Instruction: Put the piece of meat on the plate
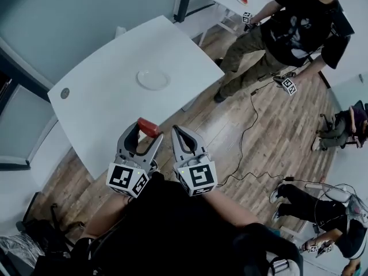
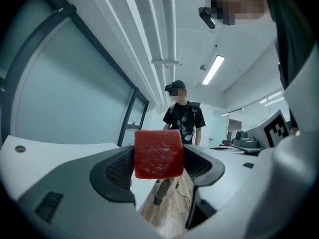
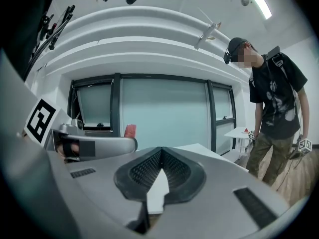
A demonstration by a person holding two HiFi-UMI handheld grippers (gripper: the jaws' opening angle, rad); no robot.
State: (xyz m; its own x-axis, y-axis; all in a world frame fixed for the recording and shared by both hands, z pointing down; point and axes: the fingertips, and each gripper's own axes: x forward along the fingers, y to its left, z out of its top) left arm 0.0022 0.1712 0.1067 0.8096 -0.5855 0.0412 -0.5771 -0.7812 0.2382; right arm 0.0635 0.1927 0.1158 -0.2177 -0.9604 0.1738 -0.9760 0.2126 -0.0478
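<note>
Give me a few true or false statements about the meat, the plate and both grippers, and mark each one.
1. The left gripper is shut on the piece of meat. True.
2. The meat lies on the plate. False: the plate is bare and the meat is held between the left jaws.
3. The right gripper has its jaws together with nothing between them. True.
4. The plate stands on the floor. False: it stands on the white table.

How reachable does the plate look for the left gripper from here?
Probably yes: the left gripper, shut on the meat, hangs near the table edge, and only bare tabletop lies before the plate.
</note>
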